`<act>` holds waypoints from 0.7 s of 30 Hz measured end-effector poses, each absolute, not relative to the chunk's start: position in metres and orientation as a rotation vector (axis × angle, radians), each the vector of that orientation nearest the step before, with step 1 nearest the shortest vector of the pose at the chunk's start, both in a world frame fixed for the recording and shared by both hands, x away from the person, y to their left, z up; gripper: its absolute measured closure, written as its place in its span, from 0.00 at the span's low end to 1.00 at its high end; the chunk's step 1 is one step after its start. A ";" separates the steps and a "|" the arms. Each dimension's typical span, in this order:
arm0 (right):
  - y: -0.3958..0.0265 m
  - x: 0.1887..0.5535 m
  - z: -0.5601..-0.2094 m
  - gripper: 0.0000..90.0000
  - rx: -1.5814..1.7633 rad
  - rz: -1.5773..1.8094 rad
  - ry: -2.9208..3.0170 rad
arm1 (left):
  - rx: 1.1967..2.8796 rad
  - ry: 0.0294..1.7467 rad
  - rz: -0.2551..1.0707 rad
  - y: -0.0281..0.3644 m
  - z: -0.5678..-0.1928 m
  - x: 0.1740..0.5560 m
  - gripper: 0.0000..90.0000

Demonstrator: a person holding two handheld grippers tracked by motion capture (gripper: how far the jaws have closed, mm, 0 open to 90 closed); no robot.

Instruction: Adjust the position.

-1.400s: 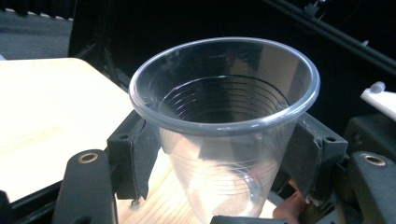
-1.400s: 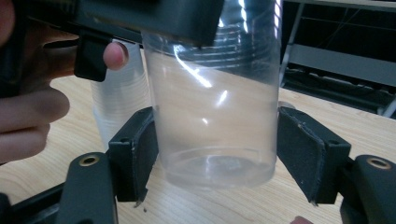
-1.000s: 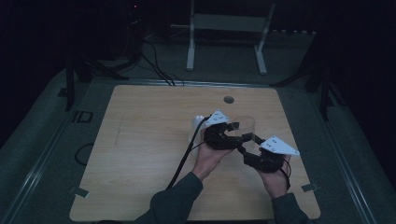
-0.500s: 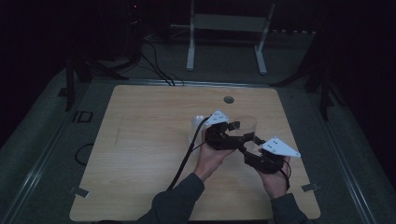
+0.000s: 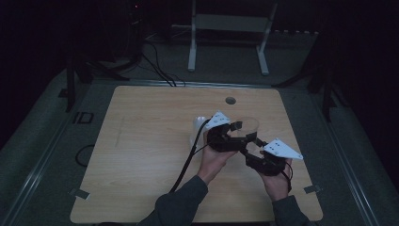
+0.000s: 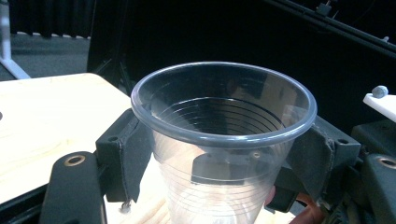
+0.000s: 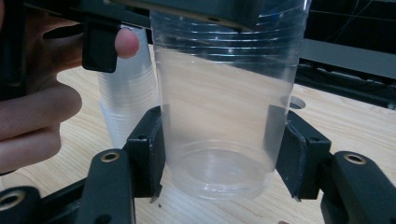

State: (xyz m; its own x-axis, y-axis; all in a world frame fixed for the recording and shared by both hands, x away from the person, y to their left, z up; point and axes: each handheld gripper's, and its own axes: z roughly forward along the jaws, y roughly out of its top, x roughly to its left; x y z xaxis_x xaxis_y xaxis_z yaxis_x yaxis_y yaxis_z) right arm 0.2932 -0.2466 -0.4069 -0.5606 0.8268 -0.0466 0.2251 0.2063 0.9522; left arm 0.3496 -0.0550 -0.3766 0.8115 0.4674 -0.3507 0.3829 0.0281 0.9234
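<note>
A clear plastic cup [image 5: 248,126] [image 6: 224,116] [image 7: 219,107] stands upright between both grippers, right of the table's middle. My right gripper [image 5: 251,143] [image 7: 219,158] has just closed its jaws, and its pads press the cup's wall near the base. My left gripper [image 5: 239,134] [image 6: 219,158] straddles the cup just under the rim. Its jaws have just been opening and now sit close beside the wall without squeezing it. The cup is empty, and its base is at or just above the wood.
A stack of clear cups [image 7: 126,107] [image 5: 198,129] stands on the wooden table [image 5: 141,141] just left of the hands. A round hole [image 5: 230,100] sits in the tabletop near the far edge. Cables and a white stand [image 5: 228,28] lie beyond the table.
Both hands and the cup keep their places. The high view is too small and dark to show the jaws shifting.
</note>
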 end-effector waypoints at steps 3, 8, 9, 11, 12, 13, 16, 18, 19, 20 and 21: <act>-0.247 0.293 -0.407 0.46 0.971 1.366 1.917 | 1.584 0.691 0.082 -0.055 -0.376 0.349 0.30; -0.247 0.294 -0.407 0.43 0.973 1.365 1.932 | 1.593 0.683 0.111 -0.057 -0.376 0.347 0.33; -0.247 0.294 -0.407 0.42 0.972 1.364 1.934 | 1.593 0.683 0.115 -0.057 -0.376 0.347 0.33; -0.247 0.295 -0.407 0.39 0.968 1.356 1.941 | 1.593 0.684 0.123 -0.057 -0.376 0.347 0.33; -0.247 0.294 -0.408 0.38 0.968 1.352 1.942 | 1.594 0.684 0.132 -0.057 -0.376 0.346 0.33; -0.247 0.294 -0.408 0.37 0.971 1.350 1.940 | 1.597 0.682 0.140 -0.057 -0.376 0.346 0.33; -0.249 0.295 -0.409 0.34 0.979 1.342 1.931 | 1.607 0.679 0.172 -0.057 -0.376 0.345 0.33; -0.249 0.295 -0.409 0.34 0.982 1.340 1.930 | 1.611 0.677 0.183 -0.058 -0.376 0.344 0.33; -0.250 0.294 -0.409 0.33 0.982 1.340 1.927 | 1.621 0.668 0.220 -0.059 -0.376 0.342 0.33; -0.251 0.294 -0.409 0.32 0.982 1.338 1.924 | 1.625 0.665 0.229 -0.059 -0.376 0.342 0.33; -0.251 0.294 -0.409 0.32 0.980 1.336 1.923 | 1.628 0.664 0.239 -0.060 -0.376 0.341 0.33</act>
State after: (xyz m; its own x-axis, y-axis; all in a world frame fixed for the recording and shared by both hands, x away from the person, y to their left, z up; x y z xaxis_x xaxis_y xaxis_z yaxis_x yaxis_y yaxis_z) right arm 0.2935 -0.2513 -0.4087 -0.5516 0.8320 -0.0590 0.2346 0.2227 0.9462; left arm 0.3410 -0.0600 -0.3761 0.8098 0.5449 -0.2175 0.2807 -0.0343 0.9592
